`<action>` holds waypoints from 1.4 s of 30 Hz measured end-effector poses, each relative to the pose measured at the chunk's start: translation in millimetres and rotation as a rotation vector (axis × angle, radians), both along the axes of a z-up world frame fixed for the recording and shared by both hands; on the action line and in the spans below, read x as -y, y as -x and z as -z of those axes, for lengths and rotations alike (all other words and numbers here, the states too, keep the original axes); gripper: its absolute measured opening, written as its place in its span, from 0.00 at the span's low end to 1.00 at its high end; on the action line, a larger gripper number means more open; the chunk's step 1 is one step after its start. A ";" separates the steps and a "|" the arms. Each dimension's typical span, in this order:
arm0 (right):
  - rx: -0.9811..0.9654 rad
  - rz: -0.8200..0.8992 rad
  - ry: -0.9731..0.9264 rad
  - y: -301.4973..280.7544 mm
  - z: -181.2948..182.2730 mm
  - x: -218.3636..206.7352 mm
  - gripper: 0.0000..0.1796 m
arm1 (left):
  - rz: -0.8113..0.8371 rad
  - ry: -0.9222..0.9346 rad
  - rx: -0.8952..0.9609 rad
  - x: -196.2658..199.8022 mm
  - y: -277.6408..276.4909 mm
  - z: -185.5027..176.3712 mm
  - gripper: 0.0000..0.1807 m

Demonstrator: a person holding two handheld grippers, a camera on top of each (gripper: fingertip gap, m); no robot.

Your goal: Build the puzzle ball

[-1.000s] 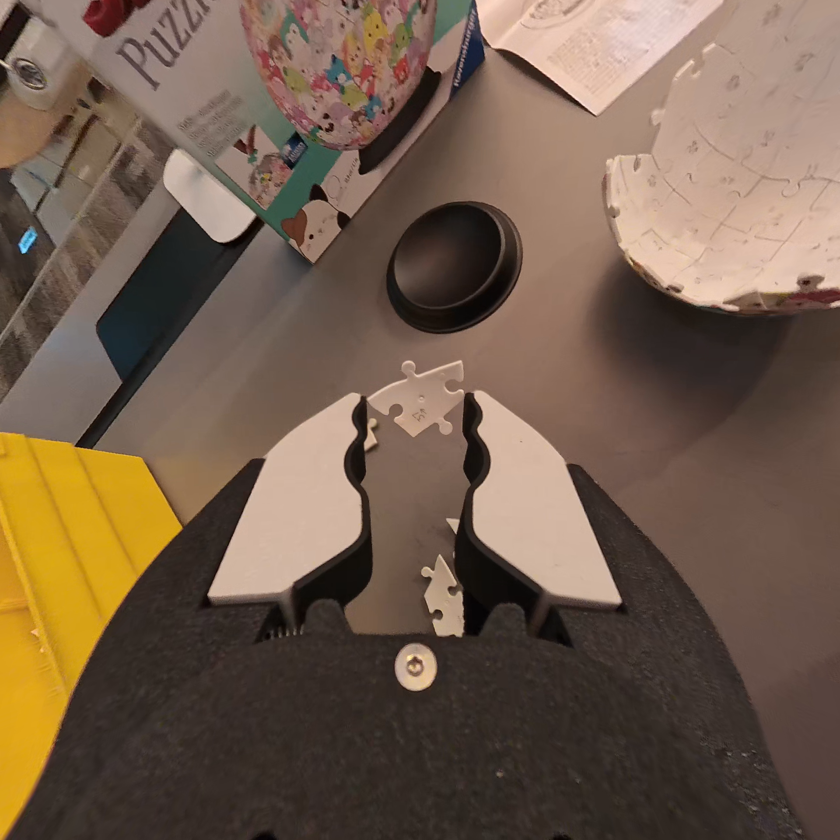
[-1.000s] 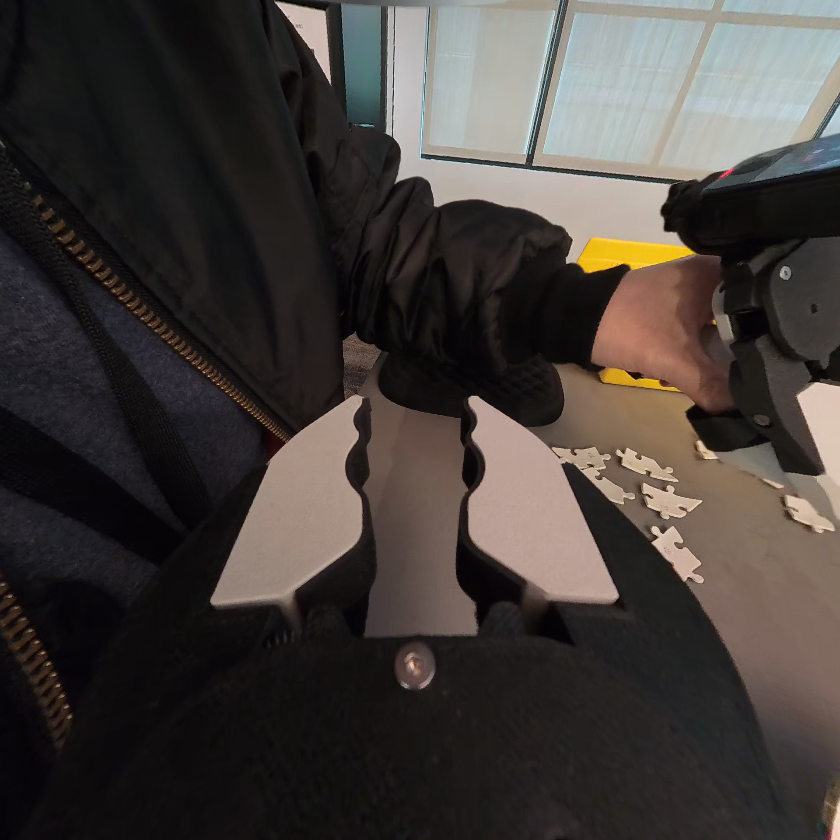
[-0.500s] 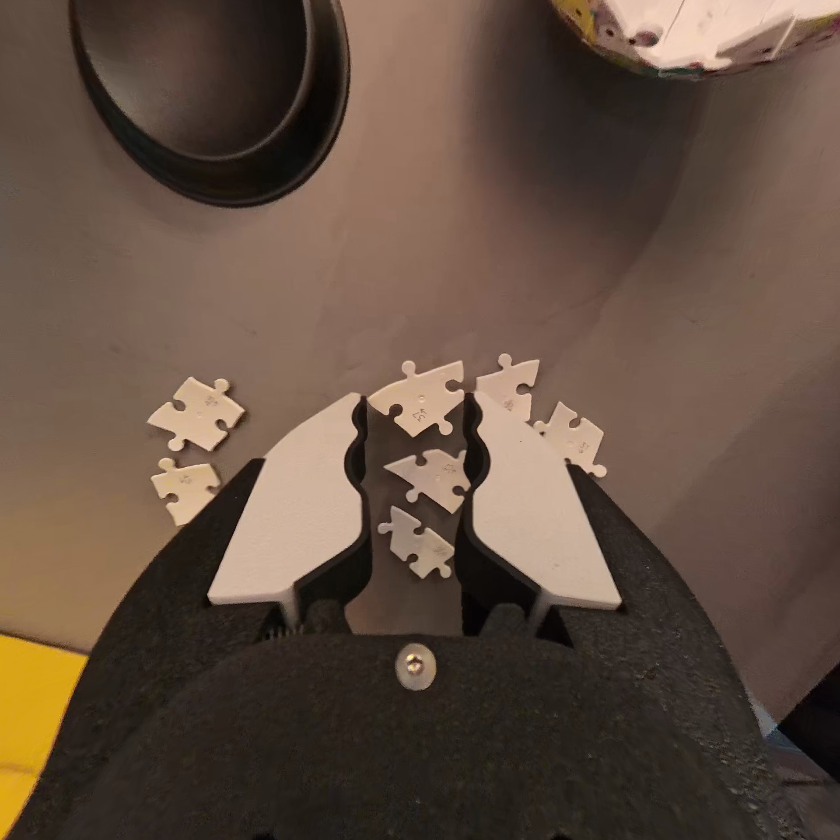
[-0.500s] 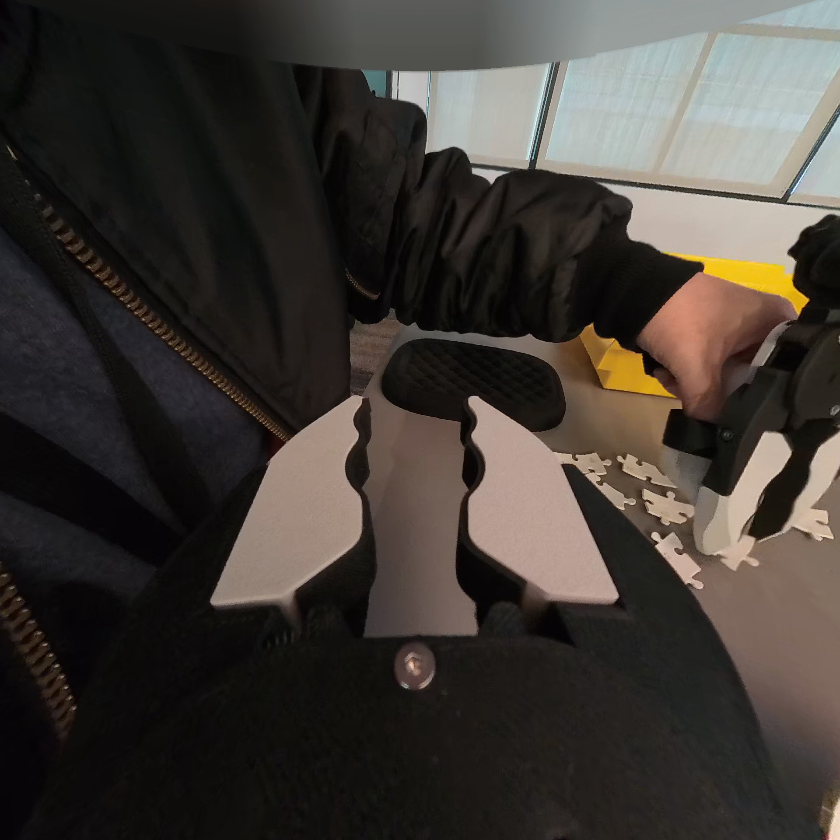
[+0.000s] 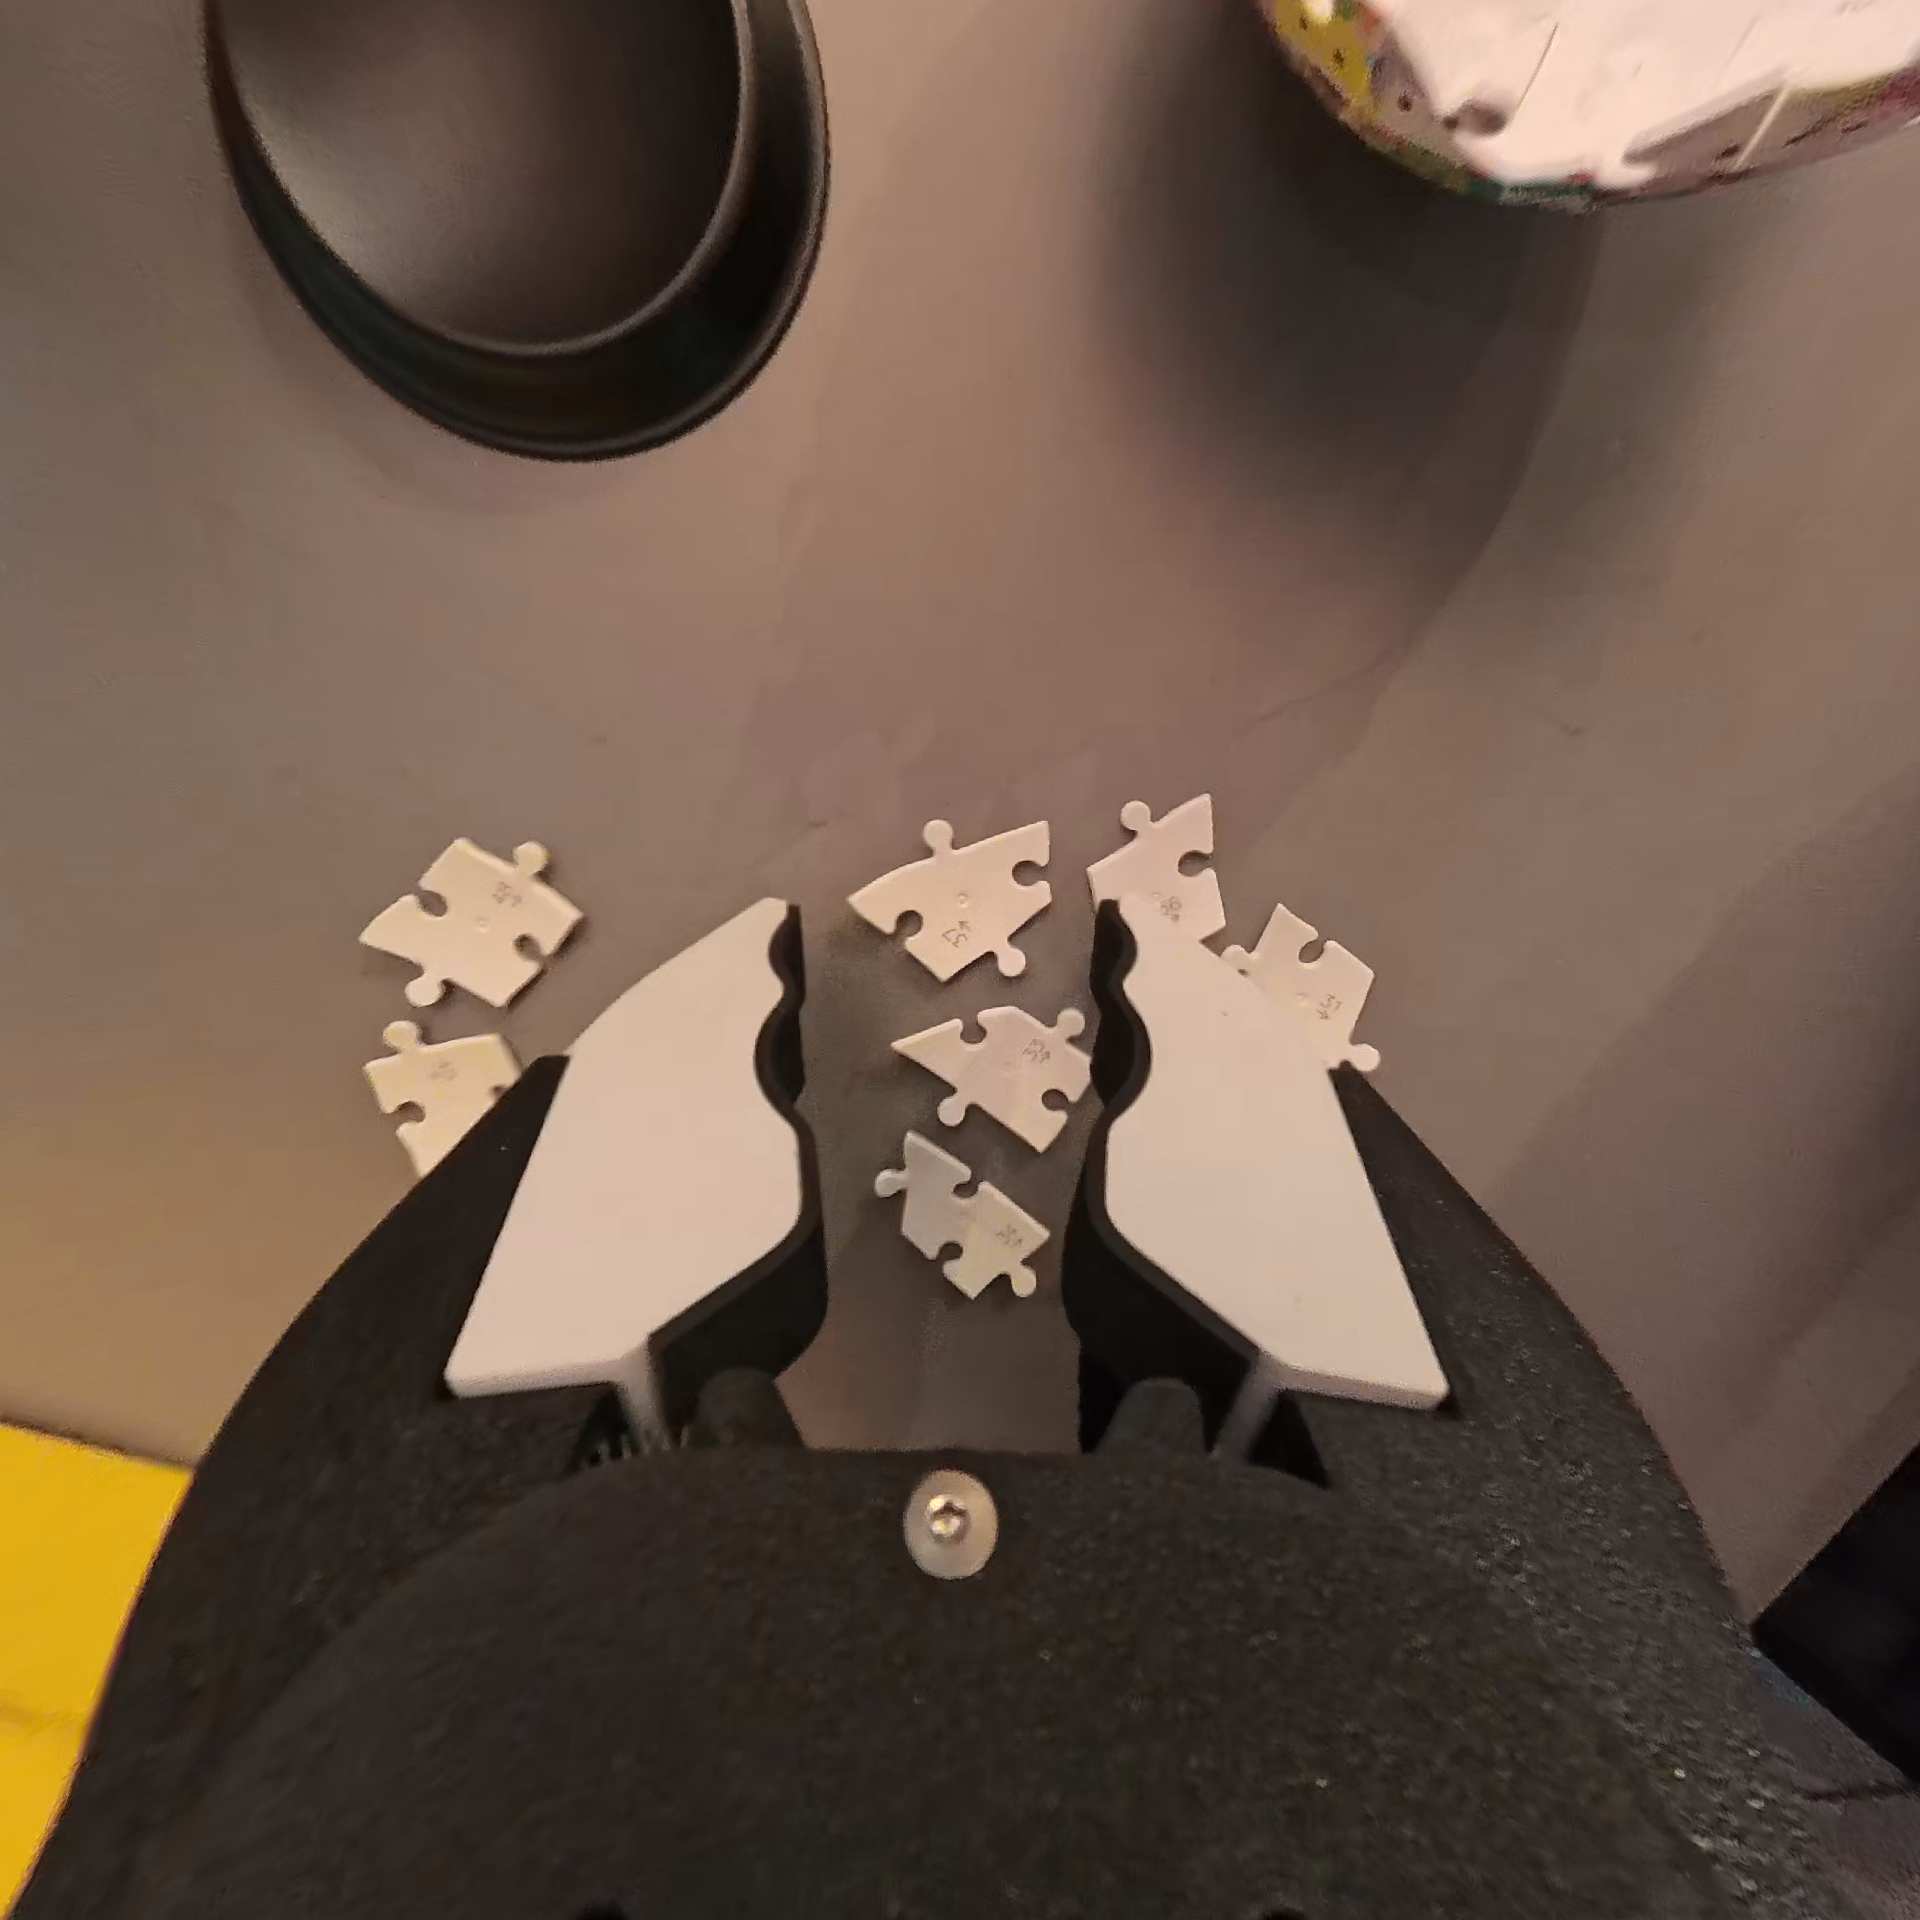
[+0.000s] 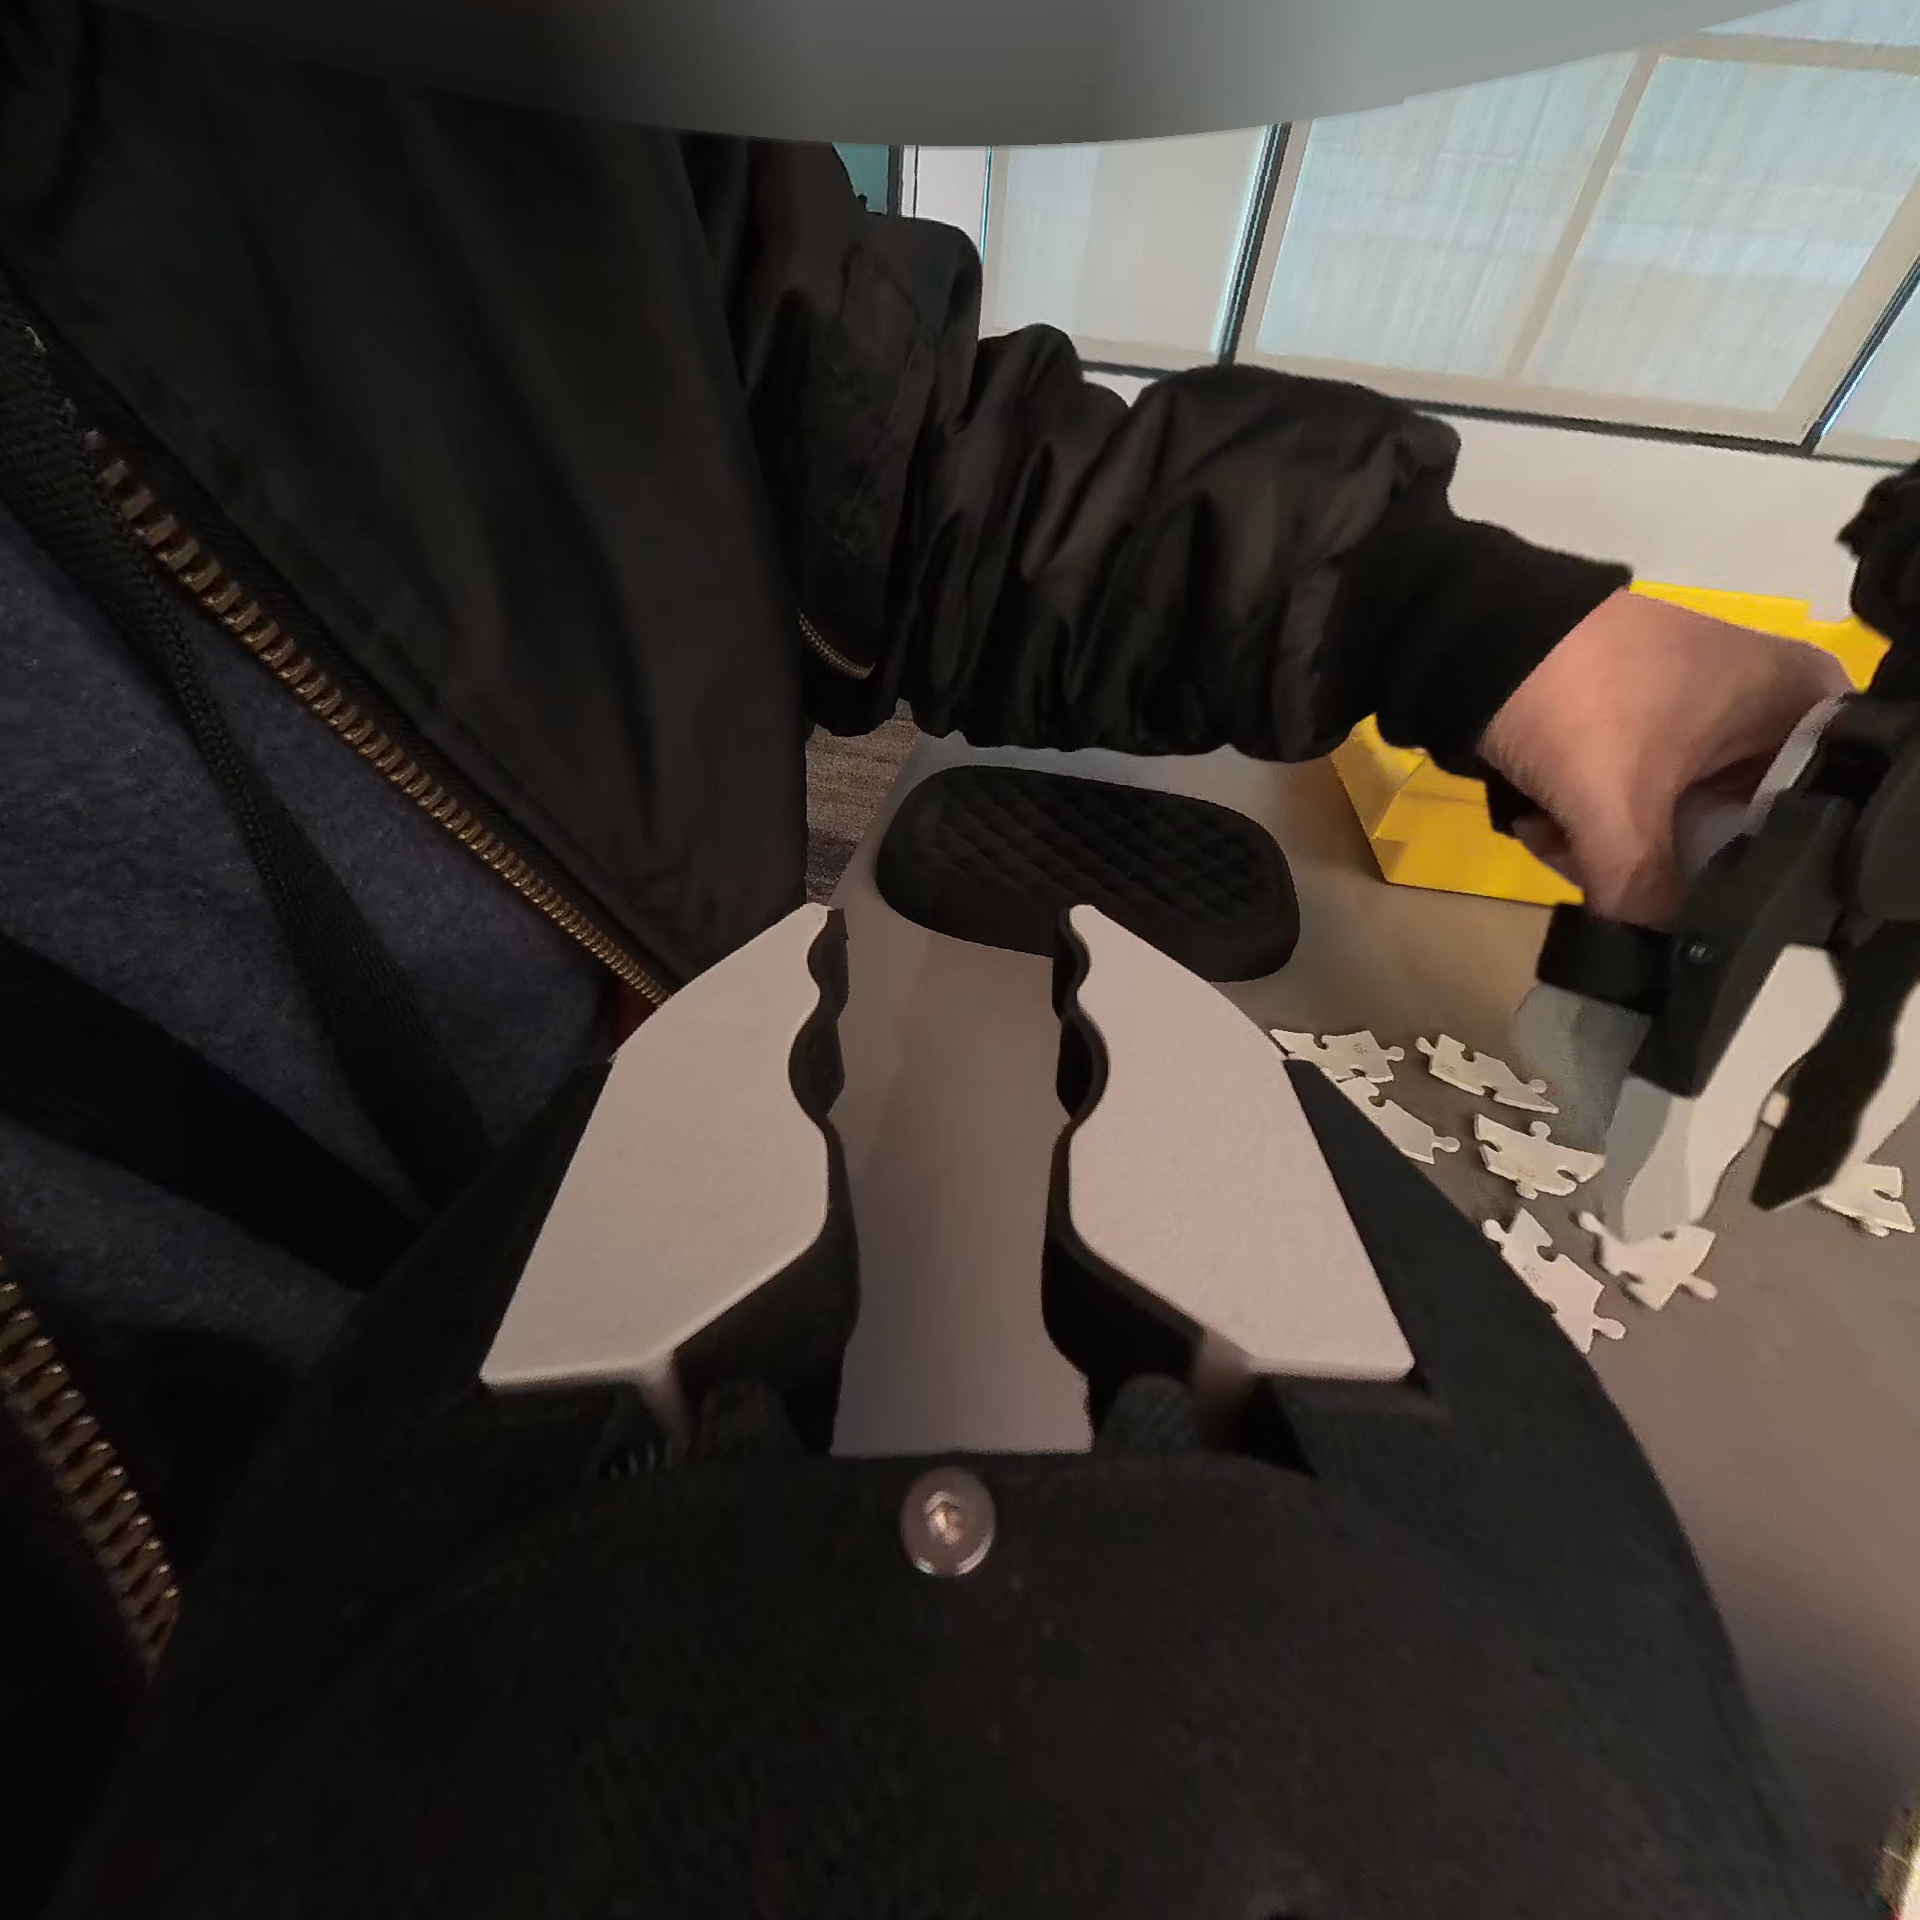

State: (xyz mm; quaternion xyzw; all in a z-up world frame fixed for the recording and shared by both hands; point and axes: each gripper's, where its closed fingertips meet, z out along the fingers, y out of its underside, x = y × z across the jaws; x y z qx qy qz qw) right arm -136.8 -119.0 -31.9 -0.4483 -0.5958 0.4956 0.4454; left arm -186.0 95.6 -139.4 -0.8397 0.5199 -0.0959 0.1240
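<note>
In the left wrist view my left gripper [image 5: 948,914] points down at the grey table [image 5: 1039,571], jaws apart. A white puzzle piece [image 5: 956,899] lies between the fingertips with a gap on each side, so neither pad touches it. Several more white pieces lie around, such as one on the left [image 5: 473,925] and one between the fingers [image 5: 1003,1070]. The half-built puzzle ball [image 5: 1558,94] is at the top right. My right gripper [image 6: 948,925] is open and empty, facing the person's black jacket [image 6: 468,520]. The left gripper [image 6: 1714,1195] shows there too, over the loose pieces [image 6: 1527,1153].
A black ring stand [image 5: 520,208] sits on the table at the top left. A yellow box [image 5: 62,1558] is at the lower left and also shows in the right wrist view [image 6: 1455,831]. A black quilted pad [image 6: 1091,862] lies at the table edge. A hand [image 6: 1642,727] holds the left gripper.
The left gripper swung down over the loose pieces with a white piece pinched at its tips, then its jaws opened and the piece now lies free between them. The right gripper stayed still.
</note>
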 end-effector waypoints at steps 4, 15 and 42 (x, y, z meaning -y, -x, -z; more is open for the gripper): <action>-0.002 0.005 -0.001 -0.5 -0.1 -0.8 0.22 | -0.056 -0.165 0.072 -17.3 7.6 -54.3 0.26; 0.000 0.014 0.022 1.0 3.4 -5.4 0.22 | -0.525 -0.513 0.293 -78.9 175.0 -188.7 0.24; 0.040 0.136 0.094 9.4 26.7 -44.2 0.22 | -0.763 0.002 0.095 -159.6 262.4 -10.4 0.17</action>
